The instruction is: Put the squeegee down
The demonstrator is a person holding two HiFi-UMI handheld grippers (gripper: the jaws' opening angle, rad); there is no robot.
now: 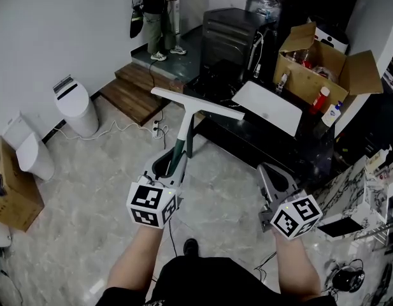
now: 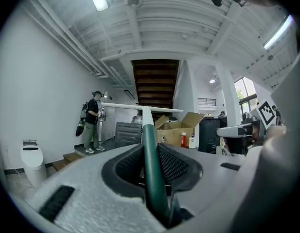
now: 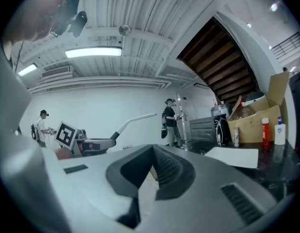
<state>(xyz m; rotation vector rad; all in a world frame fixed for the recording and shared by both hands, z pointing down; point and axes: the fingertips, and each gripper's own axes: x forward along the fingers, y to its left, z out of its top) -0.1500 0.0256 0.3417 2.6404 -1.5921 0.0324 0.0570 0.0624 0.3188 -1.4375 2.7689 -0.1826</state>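
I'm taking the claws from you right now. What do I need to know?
Left claw: shut on the green handle of the squeegee, with the blade pointing away from you.
Right claw: shut, nothing in it.
Squeegee: held in the air above the floor, in front of the black table.
Done: the squeegee is not put down yet.
Left: probably pick a free spot, lower the squeegee onto it, then open the left claw.

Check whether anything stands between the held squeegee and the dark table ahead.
Nothing visible does. The left tongs grip the squeegee by its handle, and its blade reaches over the left end of the table. A white board and cardboard box sit further right.
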